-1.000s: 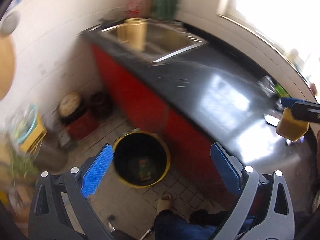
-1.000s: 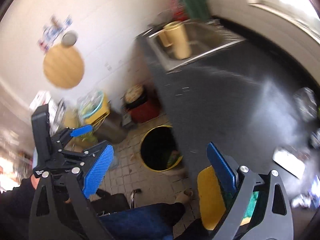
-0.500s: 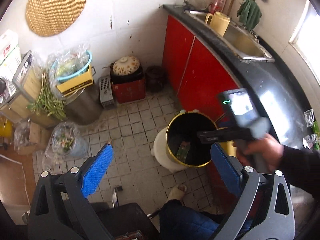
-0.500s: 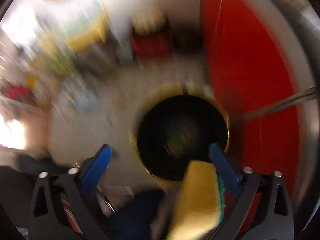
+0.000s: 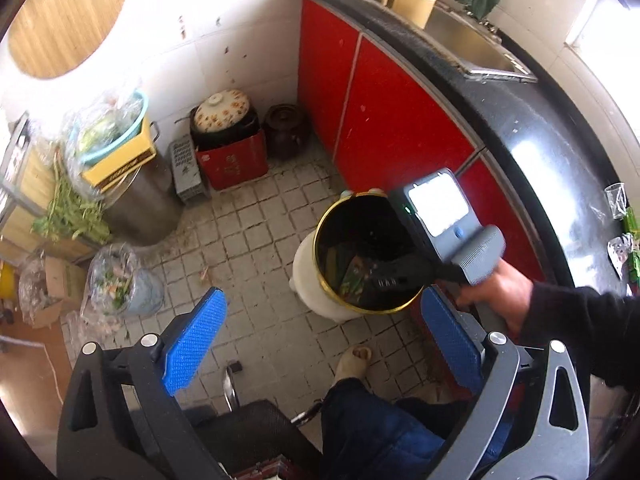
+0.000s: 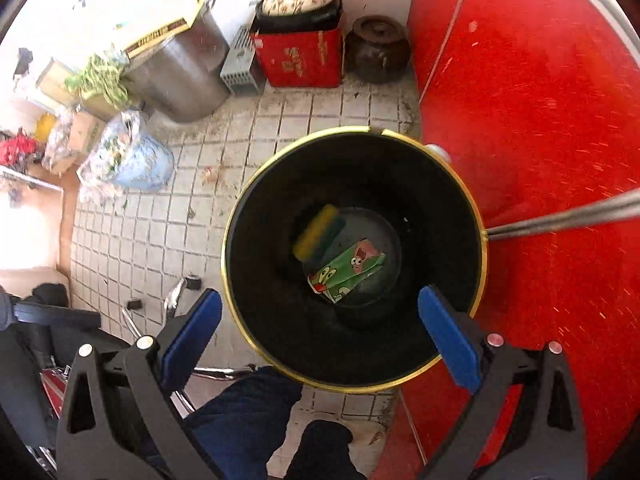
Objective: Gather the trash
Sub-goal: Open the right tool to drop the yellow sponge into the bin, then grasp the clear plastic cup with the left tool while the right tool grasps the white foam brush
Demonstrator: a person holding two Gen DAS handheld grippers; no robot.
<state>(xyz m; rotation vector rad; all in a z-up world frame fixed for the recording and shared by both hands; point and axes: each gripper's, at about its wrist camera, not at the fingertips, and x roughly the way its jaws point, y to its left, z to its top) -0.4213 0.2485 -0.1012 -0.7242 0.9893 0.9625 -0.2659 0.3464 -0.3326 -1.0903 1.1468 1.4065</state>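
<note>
Right wrist view — sponge, wrapper inside bin, claw spread

A small kitchen with a grimy floor of pale square tiles and a white tiled wall. Red cabinets run along the right under a black counter with a steel sink at the far end. Bright daylight enters from the far right.
</note>
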